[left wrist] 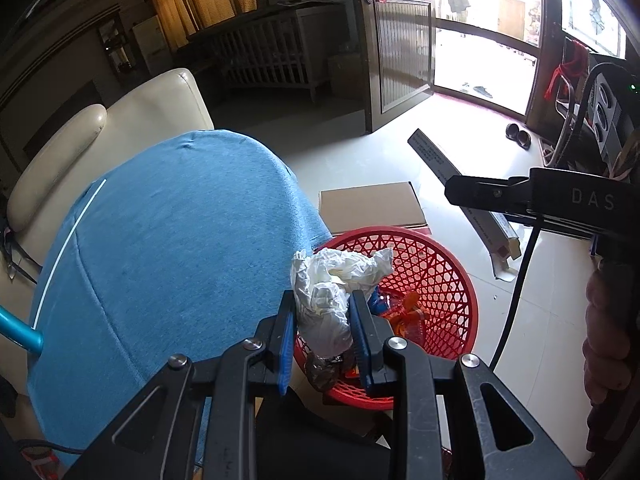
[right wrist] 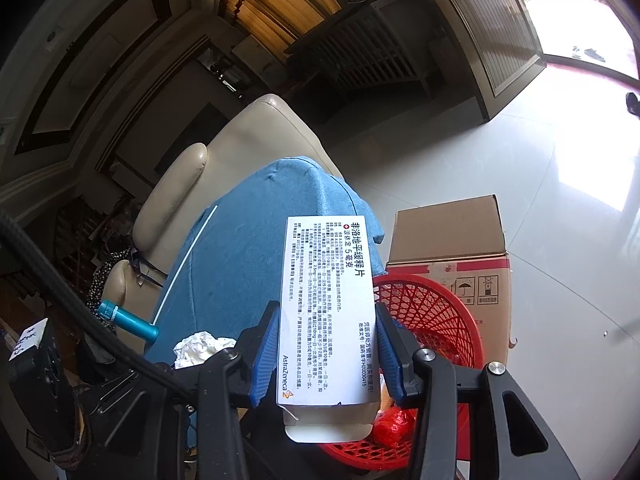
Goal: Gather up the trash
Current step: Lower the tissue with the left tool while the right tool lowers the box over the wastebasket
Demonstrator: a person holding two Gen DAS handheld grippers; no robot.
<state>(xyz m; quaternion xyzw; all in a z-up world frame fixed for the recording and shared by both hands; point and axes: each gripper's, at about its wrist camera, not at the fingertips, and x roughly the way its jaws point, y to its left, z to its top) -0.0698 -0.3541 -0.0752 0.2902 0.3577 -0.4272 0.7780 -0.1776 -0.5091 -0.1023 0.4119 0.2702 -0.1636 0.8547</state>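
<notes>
Blue-padded fingers (left wrist: pixel 285 344) of the left gripper (left wrist: pixel 322 338) are clamped on a crumpled white tissue wad (left wrist: pixel 332 284), low in the middle of the left wrist view, with the wad's ragged top spreading above the fingertips and over the rim of a red plastic lattice basket (left wrist: pixel 436 276). Its lower end disappears between the pads, so how far it reaches down cannot be made out. Inside the basket, partly hidden behind the tissue and the right-hand finger, lie colourful wrappers (left wrist: pixel 404 312) and a dark crinkled packet (left wrist: pixel 322 372); their labels are too blocked to read. In the right wrist view, the right gripper (right wrist: pixel 326 350) has its blue pads (right wrist: pixel 266 354) closed on the two long sides of a white medicine carton (right wrist: pixel 326 304), printed with dense Chinese text and an AstraZeneca mark, standing upright in the lower centre of the frame with its bottom flap open. The carton covers part of the red basket (right wrist: pixel 440 312) behind it at lower right, where a red wrapper (right wrist: pixel 394 424) peeks out. A blue cloth (right wrist: pixel 236 264) drapes a rounded surface filling the left centre of both views. Another crumpled tissue (right wrist: pixel 202 348) lies at its lower edge, half cut off by the gripper body. A cardboard box (right wrist: pixel 448 232) stands just behind the basket.
</notes>
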